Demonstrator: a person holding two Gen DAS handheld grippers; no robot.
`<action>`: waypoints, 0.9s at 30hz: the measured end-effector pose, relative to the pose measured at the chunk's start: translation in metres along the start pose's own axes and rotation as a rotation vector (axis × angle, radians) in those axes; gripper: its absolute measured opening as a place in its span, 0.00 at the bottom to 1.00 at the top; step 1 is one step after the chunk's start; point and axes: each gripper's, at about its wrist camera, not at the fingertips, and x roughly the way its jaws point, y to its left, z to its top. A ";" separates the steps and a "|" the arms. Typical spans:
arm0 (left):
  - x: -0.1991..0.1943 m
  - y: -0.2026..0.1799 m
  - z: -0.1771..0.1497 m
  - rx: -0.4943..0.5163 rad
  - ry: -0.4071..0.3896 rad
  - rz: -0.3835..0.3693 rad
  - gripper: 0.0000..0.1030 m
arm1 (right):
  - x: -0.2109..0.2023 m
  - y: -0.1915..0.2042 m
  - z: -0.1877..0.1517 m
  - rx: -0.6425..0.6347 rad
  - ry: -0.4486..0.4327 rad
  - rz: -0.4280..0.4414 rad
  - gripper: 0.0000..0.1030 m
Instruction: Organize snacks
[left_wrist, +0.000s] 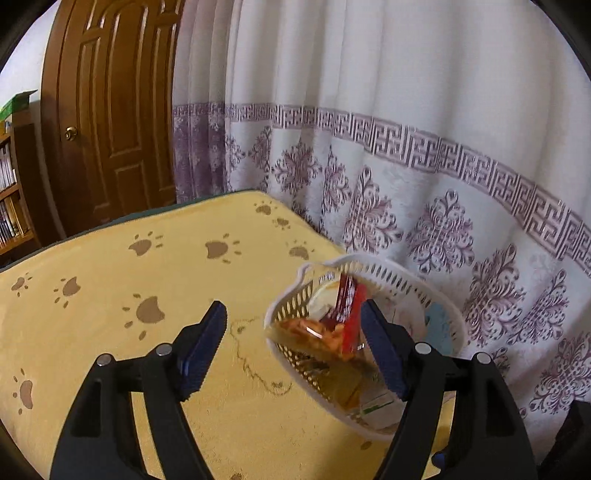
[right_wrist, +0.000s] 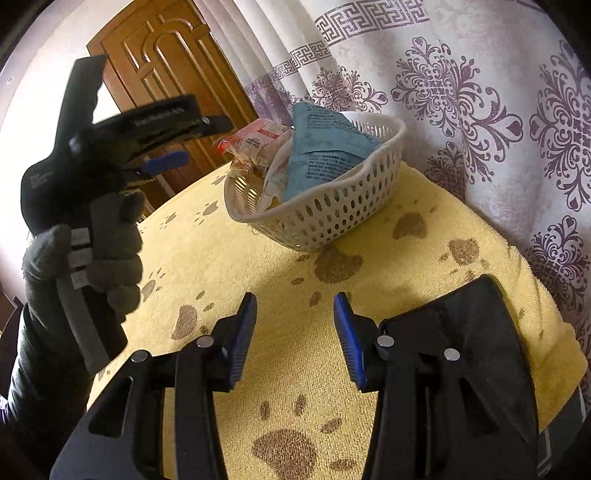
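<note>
A white slotted basket stands on the yellow paw-print cloth, close to the curtain. A red and orange snack packet lies tilted inside it, blurred, beside a light blue packet. My left gripper hovers over the basket's near rim, open, its pads apart from the red packet. In the right wrist view the basket holds the blue packet and a pale packet with a red label. My right gripper is open above the cloth with nothing between its fingers.
A gloved hand holds the left gripper up at the left of the basket. A white curtain with purple patterns hangs right behind the table. A brown door and a bookshelf stand beyond the far edge.
</note>
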 end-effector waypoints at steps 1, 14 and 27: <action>0.002 -0.002 -0.001 0.003 0.001 0.004 0.72 | 0.000 0.000 0.000 -0.001 0.000 0.000 0.44; 0.023 -0.015 -0.011 0.048 0.021 0.047 0.73 | -0.004 -0.002 -0.002 0.008 -0.008 -0.016 0.44; -0.013 -0.016 -0.017 0.085 -0.001 0.143 0.88 | -0.011 0.006 0.002 -0.005 -0.032 -0.069 0.63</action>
